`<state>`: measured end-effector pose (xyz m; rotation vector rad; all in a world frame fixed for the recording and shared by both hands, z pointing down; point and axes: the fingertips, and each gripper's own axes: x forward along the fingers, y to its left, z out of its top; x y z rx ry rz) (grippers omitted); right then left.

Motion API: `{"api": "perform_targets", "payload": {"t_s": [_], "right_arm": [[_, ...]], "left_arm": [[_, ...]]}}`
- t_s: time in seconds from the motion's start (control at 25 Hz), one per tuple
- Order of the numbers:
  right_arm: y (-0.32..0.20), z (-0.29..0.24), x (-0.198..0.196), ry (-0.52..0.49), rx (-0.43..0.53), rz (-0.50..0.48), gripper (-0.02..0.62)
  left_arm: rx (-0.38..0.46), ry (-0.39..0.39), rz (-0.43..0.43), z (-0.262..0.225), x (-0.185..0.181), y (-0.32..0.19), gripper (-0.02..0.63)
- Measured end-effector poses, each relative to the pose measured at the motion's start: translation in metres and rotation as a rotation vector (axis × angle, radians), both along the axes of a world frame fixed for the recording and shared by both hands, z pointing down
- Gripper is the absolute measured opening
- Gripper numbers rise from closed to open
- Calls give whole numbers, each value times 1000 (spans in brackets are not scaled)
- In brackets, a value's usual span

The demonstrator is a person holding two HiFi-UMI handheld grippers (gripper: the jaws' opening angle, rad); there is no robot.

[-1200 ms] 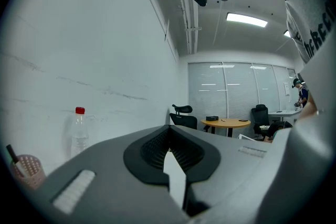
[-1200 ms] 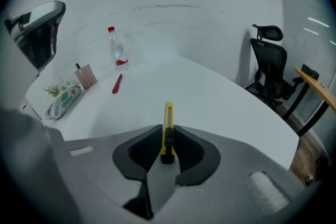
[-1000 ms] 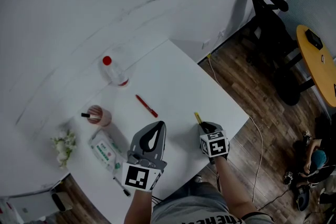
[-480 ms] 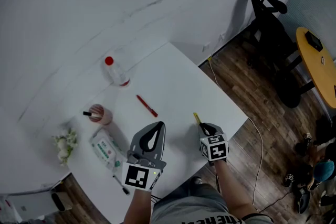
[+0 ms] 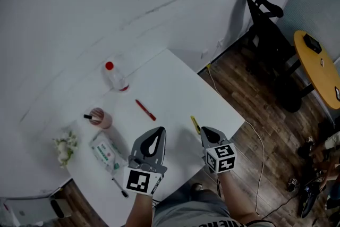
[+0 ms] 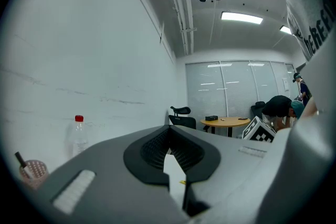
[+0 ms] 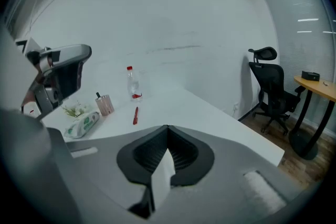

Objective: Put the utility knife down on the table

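A yellow utility knife point(image 5: 195, 124) lies flat on the white table point(image 5: 175, 82) near its right front edge. My right gripper point(image 5: 205, 131) hovers just behind the knife and a little apart from it, jaws shut with nothing between them. In the right gripper view the shut right gripper point(image 7: 167, 127) hides the knife. My left gripper point(image 5: 160, 129) is held over the table to the knife's left, also shut and empty. A sliver of yellow point(image 6: 182, 182) shows below the closed jaws in the left gripper view.
A red pen point(image 5: 145, 109) lies mid-table. Behind it stand a red-capped bottle point(image 5: 114, 78) and a pink cup point(image 5: 100, 117). A wipes pack point(image 5: 105, 150), flowers point(image 5: 64, 147) and a black pen point(image 5: 119, 187) are on the left. An office chair point(image 5: 268, 34) and a yellow table point(image 5: 319, 64) stand on the right.
My right gripper has drawn back toward me, leaving the knife on the table slightly ahead of its tips. The left gripper has barely moved.
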<state>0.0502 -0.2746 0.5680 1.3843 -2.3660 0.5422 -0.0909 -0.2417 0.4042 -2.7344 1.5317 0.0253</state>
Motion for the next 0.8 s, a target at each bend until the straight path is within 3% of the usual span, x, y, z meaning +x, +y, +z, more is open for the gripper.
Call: {"api": "perform_targets", "payload": {"t_s": [0.36,0.8], "right_arm": [[15,-47,9,-68,128,9,2],[30,-93,11,-59,263,-17,2]], "left_arm": [[14,-5,10,-5,11,11,8],[29,-8,16,-12,19,19,8]]}}
